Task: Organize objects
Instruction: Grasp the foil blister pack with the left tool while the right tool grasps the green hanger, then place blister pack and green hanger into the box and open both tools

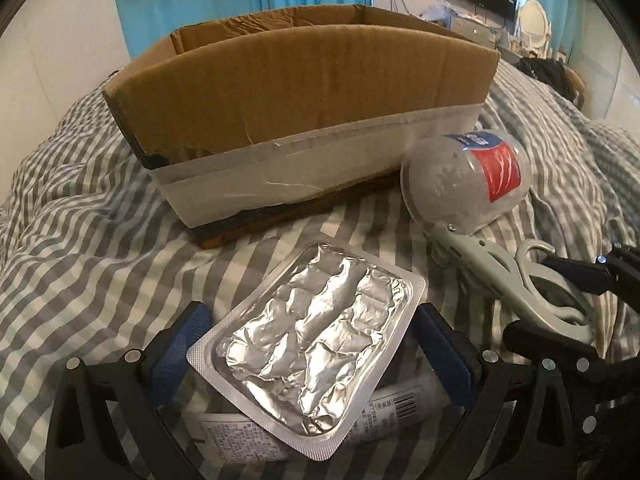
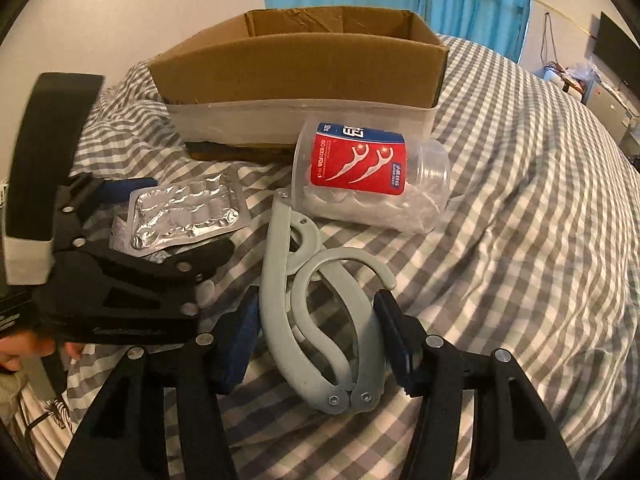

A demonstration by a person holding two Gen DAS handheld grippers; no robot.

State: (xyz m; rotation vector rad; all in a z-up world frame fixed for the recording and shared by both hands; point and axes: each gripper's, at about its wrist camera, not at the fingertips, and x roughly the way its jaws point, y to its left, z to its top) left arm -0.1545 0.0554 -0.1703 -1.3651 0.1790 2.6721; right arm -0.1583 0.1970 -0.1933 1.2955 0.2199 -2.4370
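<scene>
Nearest, the left gripper (image 1: 308,344) has its fingers spread on either side of a foil blister pack (image 1: 308,354) lying on a printed packet (image 1: 400,404), not clenched. The right gripper (image 2: 316,344) likewise straddles a grey folding hanger (image 2: 280,280), released. Beyond, a floss-pick jar (image 2: 368,176) lies tipped over; its red label's print is unreadable. Farthest, the cardboard box (image 2: 300,76) on the bed (image 2: 520,240) looks empty: sorting has barely begun.
</scene>
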